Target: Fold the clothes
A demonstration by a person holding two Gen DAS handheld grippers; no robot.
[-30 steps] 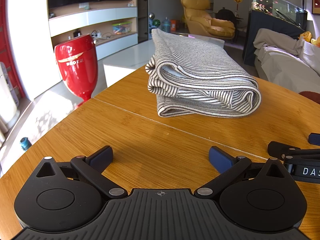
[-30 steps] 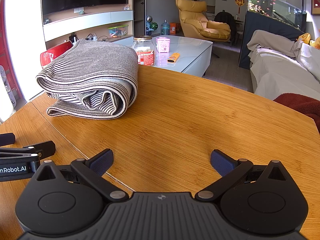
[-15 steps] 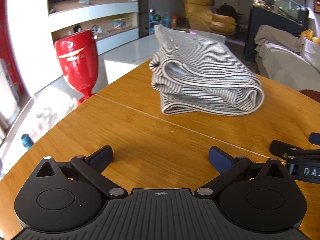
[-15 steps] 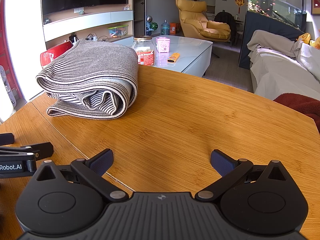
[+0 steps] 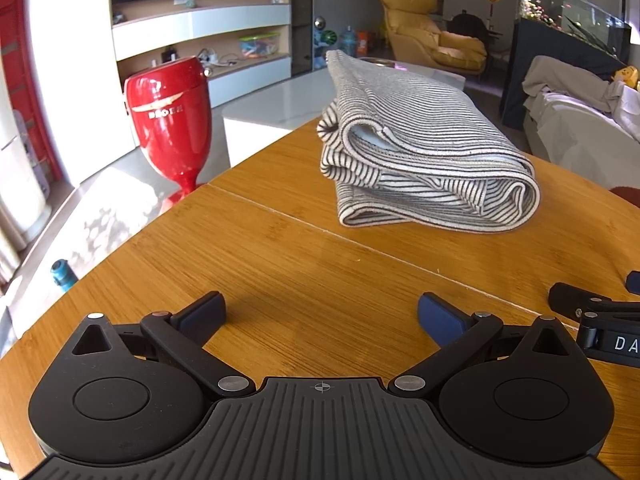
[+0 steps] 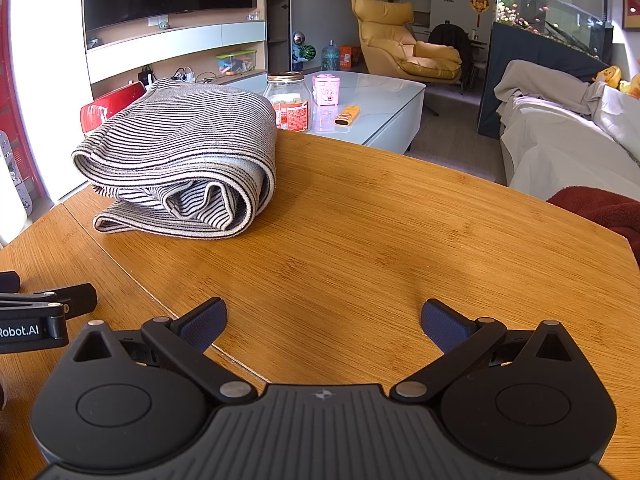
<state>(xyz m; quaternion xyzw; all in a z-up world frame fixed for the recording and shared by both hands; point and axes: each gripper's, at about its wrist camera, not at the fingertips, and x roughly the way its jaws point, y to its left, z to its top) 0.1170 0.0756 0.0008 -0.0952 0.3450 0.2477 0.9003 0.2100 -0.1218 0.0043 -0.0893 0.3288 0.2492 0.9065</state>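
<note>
Garment: striped cloth point(image 5: 424, 148), already folded into a thick bundle with several layers stacked, lying on the wooden table point(image 5: 304, 264)
Fold side: rounded fold faces my right, loose hems face my left – the open edges show in the left view, the curled roll in the right view point(image 6: 188, 168)
Why it sits so: I judge the folding done, or nearly; the bundle is compact and squared, parked toward the far edge where it leaves bare board in front of me
Left claw point(image 5: 320, 314): jaws spread wide, nothing between them, low over the table
Right claw point(image 6: 324, 320): also wide and empty, low over the board just beside the left one (its black arm shows at the edge of the left view)
Why held so: both apart from the cloth and unloaded – reads as a rest pose after release, though that is my guess
Cloth relative to left claw: ahead and a little right, well apart, no contact
Cloth relative to right claw: ahead and to the left, well apart
Surroundings: red goblet-shaped stand point(image 5: 168, 120) on the floor beyond the table's left edge; glass jar point(image 6: 289, 102) on the white coffee table behind the bundle
Next, if anything: perhaps press the top layer flat, since it bulges at the roll
</note>
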